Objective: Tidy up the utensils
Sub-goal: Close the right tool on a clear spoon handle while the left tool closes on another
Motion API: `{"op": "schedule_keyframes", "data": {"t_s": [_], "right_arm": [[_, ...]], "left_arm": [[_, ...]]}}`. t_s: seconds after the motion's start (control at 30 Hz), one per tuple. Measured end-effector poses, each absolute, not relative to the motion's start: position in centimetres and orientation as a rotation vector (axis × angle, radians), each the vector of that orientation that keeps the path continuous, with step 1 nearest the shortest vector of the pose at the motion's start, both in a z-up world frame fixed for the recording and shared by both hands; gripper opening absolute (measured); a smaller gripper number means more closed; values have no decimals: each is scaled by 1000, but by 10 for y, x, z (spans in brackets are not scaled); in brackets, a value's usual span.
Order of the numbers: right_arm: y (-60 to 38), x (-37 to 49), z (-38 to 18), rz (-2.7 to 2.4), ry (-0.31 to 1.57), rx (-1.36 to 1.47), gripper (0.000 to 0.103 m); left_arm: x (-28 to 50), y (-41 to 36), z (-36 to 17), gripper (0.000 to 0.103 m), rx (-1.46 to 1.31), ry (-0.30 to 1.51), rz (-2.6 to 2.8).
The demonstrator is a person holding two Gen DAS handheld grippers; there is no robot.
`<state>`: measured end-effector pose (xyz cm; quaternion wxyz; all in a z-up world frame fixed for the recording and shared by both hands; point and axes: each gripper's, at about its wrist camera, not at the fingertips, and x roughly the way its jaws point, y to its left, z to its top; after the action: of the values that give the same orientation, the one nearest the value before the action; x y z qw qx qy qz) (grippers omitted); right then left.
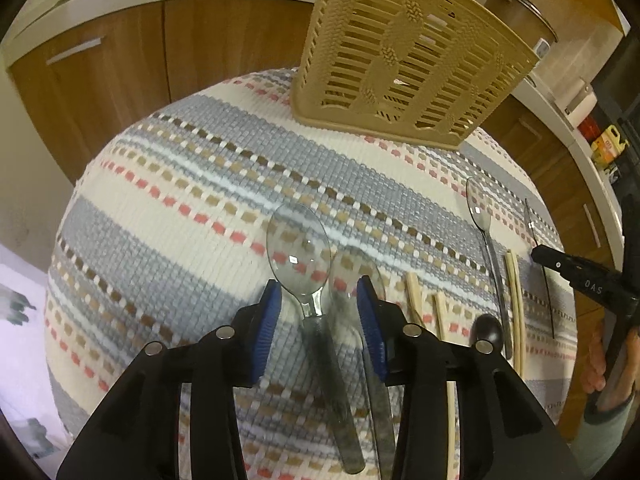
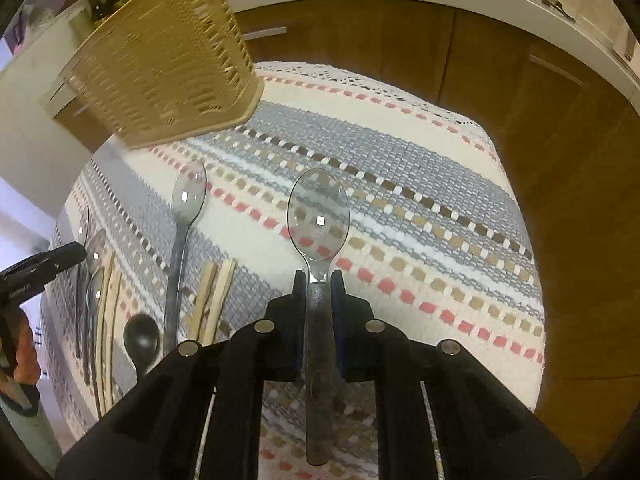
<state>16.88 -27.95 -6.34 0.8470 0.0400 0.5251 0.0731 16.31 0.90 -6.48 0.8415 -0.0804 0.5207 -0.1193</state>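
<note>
Right tongs (image 2: pixel 319 276) around clear spoon (image 2: pixel 319 216) neck

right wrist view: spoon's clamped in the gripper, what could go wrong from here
The right gripper pinches the spoon only at its narrow neck, so it could pivot or slip. The basket looks light; a bump from the spoon might tip it. The left gripper straddles two spoons, so one may drop if both are lifted.
</note>
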Motion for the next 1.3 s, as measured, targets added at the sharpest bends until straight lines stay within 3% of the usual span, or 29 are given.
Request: {"op": "schedule_keyframes", "data": {"t_s": [0.03,0.07,0.27,0.4,0.47,0.57,0.63,0.67,0.7,1.13,1.3], "right_arm": [[-277,171,-64,146,1115,77,11],[-276,171,-63,139,1123,66,11],[-278,178,-63,143,1180,42,12],[-281,187,-59,147,1196,65,27],[-281,190,-59,129,1186,41,28],[-283,192,-59,131,1191,47,31],[-287,192,-55,124,1179,59,49],[-291,190,-50,118,1169,64,59],[-292,192,-47,111,1159,64,60],[-266,228,-61,87,1225,23,60],[-254,229,-61,59,1218,-48,42]], "left_arm": [[167,10,-65,16,-180,1103,-257],[169,11,-66,10,-181,1113,-251],[177,24,-67,9,-219,1120,-291],[182,38,-63,9,-234,1100,-299],[186,42,-60,9,-243,1097,-312],[188,45,-54,22,-226,1090,-326],[188,47,-48,42,-212,1069,-328],[190,47,-45,43,-210,1064,-325],[192,47,-42,43,-208,1067,-323],[225,23,-48,43,-130,1212,-259],[226,17,-49,42,-98,1209,-228]]}}
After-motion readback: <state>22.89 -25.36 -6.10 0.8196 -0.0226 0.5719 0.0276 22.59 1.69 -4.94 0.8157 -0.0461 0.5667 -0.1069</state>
